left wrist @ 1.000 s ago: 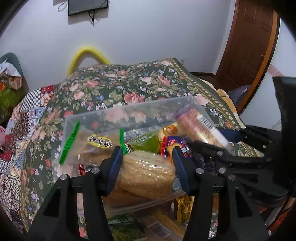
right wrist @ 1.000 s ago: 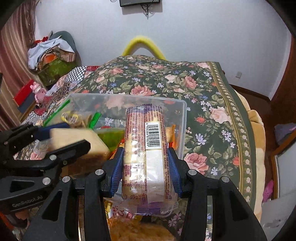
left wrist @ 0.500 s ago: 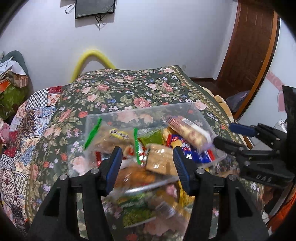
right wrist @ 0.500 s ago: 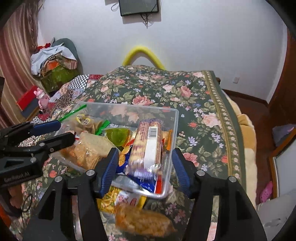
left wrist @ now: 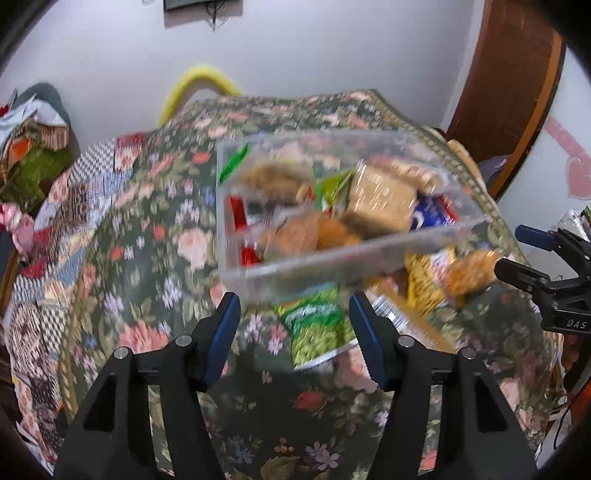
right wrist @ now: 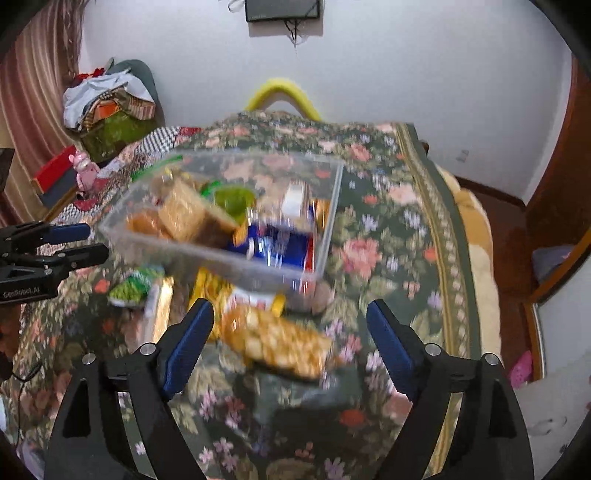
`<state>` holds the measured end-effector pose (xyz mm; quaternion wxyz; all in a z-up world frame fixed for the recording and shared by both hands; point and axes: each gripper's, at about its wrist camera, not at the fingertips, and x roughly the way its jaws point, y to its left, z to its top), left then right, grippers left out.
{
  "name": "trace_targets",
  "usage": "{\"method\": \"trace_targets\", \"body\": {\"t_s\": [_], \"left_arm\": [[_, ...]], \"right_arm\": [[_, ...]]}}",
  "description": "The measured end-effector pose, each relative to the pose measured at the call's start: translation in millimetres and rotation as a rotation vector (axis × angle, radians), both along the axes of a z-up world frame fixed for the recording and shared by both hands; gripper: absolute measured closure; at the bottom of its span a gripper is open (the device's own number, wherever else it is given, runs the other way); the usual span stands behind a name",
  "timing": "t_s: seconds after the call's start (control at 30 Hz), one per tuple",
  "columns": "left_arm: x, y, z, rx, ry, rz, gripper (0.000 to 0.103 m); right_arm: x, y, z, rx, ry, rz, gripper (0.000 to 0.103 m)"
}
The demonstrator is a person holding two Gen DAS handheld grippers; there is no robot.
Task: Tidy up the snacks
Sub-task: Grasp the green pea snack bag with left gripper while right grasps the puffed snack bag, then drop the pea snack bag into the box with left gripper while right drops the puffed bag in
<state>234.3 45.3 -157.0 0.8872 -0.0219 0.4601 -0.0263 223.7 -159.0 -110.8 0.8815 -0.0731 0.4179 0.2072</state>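
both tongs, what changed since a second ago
Both let go: the left tongs released the cracker bag and the right tongs the biscuit roll, both now in the bin. Both tongs pulled back, open and empty. The loose snacks in front of the bin remain on the bedspread.

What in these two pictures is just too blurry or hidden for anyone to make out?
- Printed labels on snacks in the clear plastic bin: both views, smeared by motion blur.
- The blue packet in the bin: right wrist view, its brand unreadable through blur and the bin wall.
- The yellow packet: partly hidden under the bin.
- The green pea packet: left wrist view, its top covered by the bin.
- The wall screen: cut off by the top edge.
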Motion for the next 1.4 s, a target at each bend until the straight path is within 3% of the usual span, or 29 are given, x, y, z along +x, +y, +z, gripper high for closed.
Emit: {"method": "trace_targets", "body": {"t_s": [0.3,0.6,0.63,0.67,0.77,0.87,1.17,1.4], "left_arm": [[12,-1,-40,-0.032,0.070,0.018,0.042],[24,-5,-55,-0.081,0.074,0.019,0.042],[23,-6,-55,-0.083,0.072,0.019,0.044],[22,-7,-56,-0.097,0.069,0.007,0.054],[19,-11,-53,-0.091,0.059,-0.020,0.063],[14,-15,-50,-0.082,0.055,-0.033,0.073],[-9,-3,-33,-0.069,0.022,-0.019,0.083],[-24,7,-5,-0.072,-0.037,-0.008,0.083]], "right_arm": [[4,1,-26,0.016,0.063,-0.049,0.015],[7,8,-45,0.015,0.101,-0.057,0.012],[8,8,-46,0.020,0.100,-0.060,0.013],[7,7,-47,0.028,0.097,-0.066,0.014],[8,6,-46,0.053,0.096,-0.066,0.025],[5,6,-42,0.043,0.074,-0.067,0.027],[-5,1,-28,0.042,0.032,-0.070,0.028],[-10,2,4,0.083,-0.030,-0.068,0.029]]}}
